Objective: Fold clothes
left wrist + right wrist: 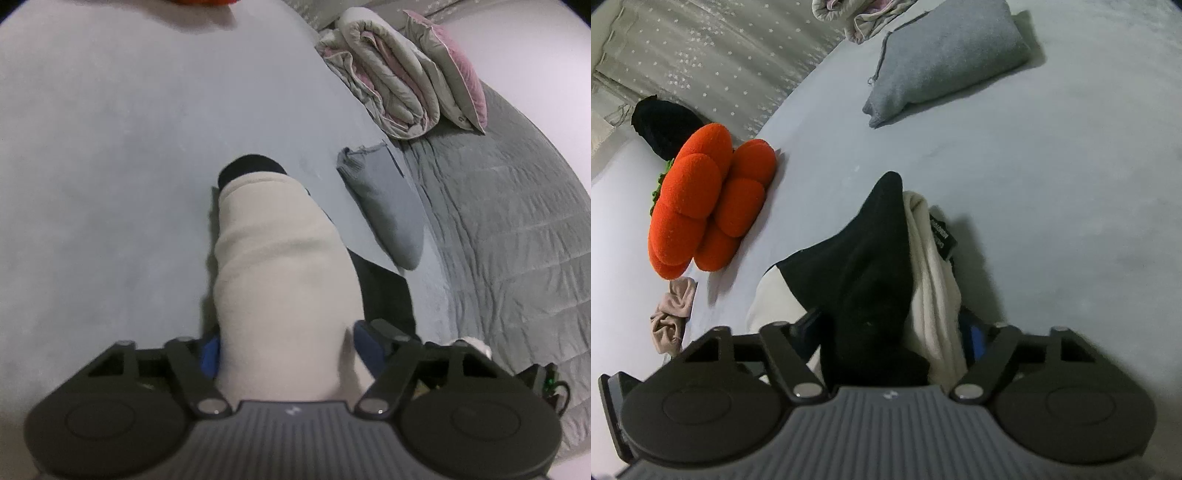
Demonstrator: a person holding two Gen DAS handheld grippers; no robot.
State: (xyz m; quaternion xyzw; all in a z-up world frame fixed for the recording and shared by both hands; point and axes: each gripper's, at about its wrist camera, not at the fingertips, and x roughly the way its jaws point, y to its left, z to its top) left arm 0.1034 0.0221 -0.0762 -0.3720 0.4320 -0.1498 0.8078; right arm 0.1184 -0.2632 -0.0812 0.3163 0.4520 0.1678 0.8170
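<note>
A cream and black garment (280, 266) hangs bunched between the fingers of my left gripper (284, 350), which is shut on it above the pale blue sheet (110, 184). Its black cuff (251, 168) points away from me. In the right wrist view the same garment (879, 266) shows a black pointed fold beside cream cloth (932, 273) with a black label (942, 232). My right gripper (886, 343) is shut on it. The blue pads (977, 341) are mostly hidden by the fabric.
A folded grey garment (380, 206) (945, 62) lies on the sheet. A rolled grey-pink quilt (384, 77) and pillow (454, 74) sit on the grey bedspread (498, 240). An orange plush cushion (709, 199), a black knit item (665, 125) and a beige crumpled cloth (672, 314) lie left.
</note>
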